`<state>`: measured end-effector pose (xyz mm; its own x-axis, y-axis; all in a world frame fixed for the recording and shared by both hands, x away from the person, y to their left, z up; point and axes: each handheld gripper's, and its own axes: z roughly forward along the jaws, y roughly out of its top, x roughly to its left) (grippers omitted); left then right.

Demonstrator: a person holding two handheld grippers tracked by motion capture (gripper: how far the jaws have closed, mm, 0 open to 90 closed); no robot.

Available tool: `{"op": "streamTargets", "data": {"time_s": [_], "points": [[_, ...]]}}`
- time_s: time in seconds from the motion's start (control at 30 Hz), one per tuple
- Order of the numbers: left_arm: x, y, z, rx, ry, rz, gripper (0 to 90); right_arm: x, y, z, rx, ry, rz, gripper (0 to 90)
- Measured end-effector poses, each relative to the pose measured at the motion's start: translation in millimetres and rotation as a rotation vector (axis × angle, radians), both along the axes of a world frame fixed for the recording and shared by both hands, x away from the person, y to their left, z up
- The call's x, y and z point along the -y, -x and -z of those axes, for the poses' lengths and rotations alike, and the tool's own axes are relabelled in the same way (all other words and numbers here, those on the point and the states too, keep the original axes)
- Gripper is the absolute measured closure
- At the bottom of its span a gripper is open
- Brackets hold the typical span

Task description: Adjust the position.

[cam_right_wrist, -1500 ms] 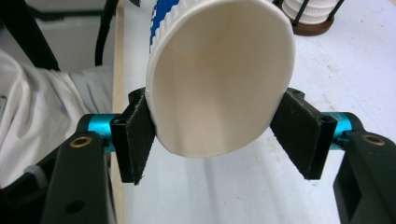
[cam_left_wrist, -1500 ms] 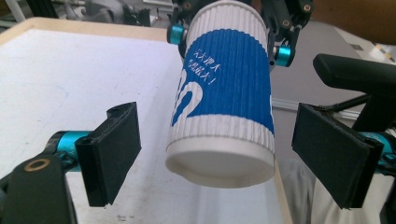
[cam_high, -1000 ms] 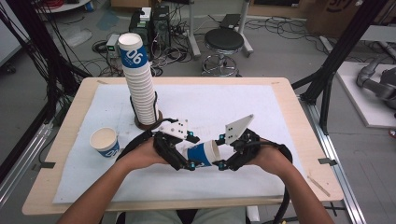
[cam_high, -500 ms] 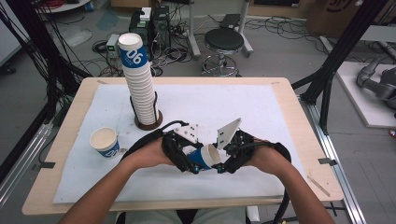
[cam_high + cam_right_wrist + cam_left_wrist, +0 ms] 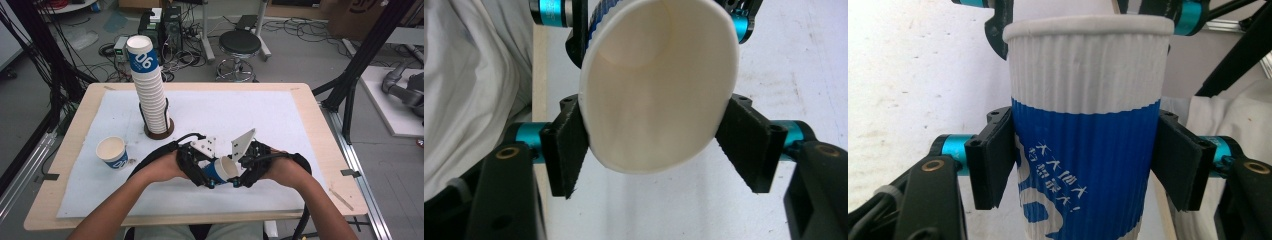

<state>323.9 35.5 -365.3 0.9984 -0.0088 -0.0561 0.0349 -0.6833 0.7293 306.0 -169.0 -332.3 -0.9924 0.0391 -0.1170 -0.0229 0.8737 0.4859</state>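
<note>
A blue-and-white ribbed paper cup [image 5: 222, 170] lies sideways between my two grippers near the table's front middle, just above the white mat [image 5: 280, 120]. My left gripper [image 5: 209, 176] is shut on its blue body; in the left gripper view both pads press the sides of the cup [image 5: 1088, 150]. My right gripper [image 5: 239, 175] faces the cup's open mouth. In the right gripper view its pads bear on both sides of the rim of the cup [image 5: 654, 90], which looks squeezed into an oval. The other gripper's teal-and-black jaws show behind the cup in each gripper view.
A tall stack of matching cups [image 5: 150, 85] stands in a round holder at the back left. One single cup [image 5: 112, 152] stands upright near the left edge of the mat. A stool [image 5: 240, 45] and cables sit beyond the wooden table [image 5: 320, 130].
Both hands have drawn closer together. The right gripper has slid left onto the cup's rim, and the cup has tilted with its mouth toward the right.
</note>
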Motion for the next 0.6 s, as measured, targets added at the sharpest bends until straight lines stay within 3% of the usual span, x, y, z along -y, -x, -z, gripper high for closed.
{"op": "streamTargets", "data": {"time_s": [0.13, 0.23, 0.33, 0.5, 0.6], "points": [[-7.6, -0.1, 1.4, 0.004, 0.089, -0.026, 30.3, 7.3, -1.8, -2.4, -0.002, -0.087, 0.025, 26.3], [-15.0, -0.1, 2.8, 0.02, 0.128, -0.061, 29.8, 16.9, -1.3, -7.1, 0.002, -0.184, 0.047, 25.2], [-24.9, -1.9, 6.2, 0.019, 0.194, -0.108, 29.9, 28.7, -0.7, -11.9, 0.008, -0.282, 0.073, 24.0], [-40.7, -2.8, 13.9, 0.029, 0.296, -0.173, 29.8, 51.9, -1.1, -14.9, 0.016, -0.459, 0.156, 23.4], [-48.5, -1.8, 19.5, 0.041, 0.354, -0.219, 29.7, 65.3, -0.8, -12.4, 0.037, -0.516, 0.219, 23.3]]}}
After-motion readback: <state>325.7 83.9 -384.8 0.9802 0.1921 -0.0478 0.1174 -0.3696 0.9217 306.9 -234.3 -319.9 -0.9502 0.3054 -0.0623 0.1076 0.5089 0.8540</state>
